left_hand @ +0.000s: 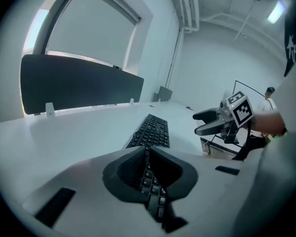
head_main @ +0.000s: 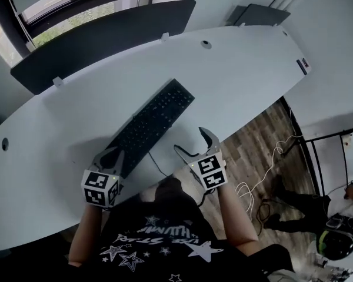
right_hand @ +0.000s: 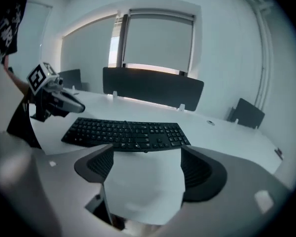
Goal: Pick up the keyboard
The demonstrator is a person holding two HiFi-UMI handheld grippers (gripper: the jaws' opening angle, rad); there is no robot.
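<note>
Because the left gripper [head_main: 113, 153] was shut at the near end of the keyboard [head_main: 153, 125], lying on the desk [head_main: 235, 69], no hold could be taken there; lifted by the wide, empty right gripper [head_main: 195, 145] alone, it could be tipped.

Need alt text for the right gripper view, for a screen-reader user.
The right gripper hangs with jaws apart over bare white desk, nothing between them, with a black keyboard lying crosswise just ahead. The left gripper shows at upper left near the keyboard's end, and a dark divider panel stands behind.
</note>
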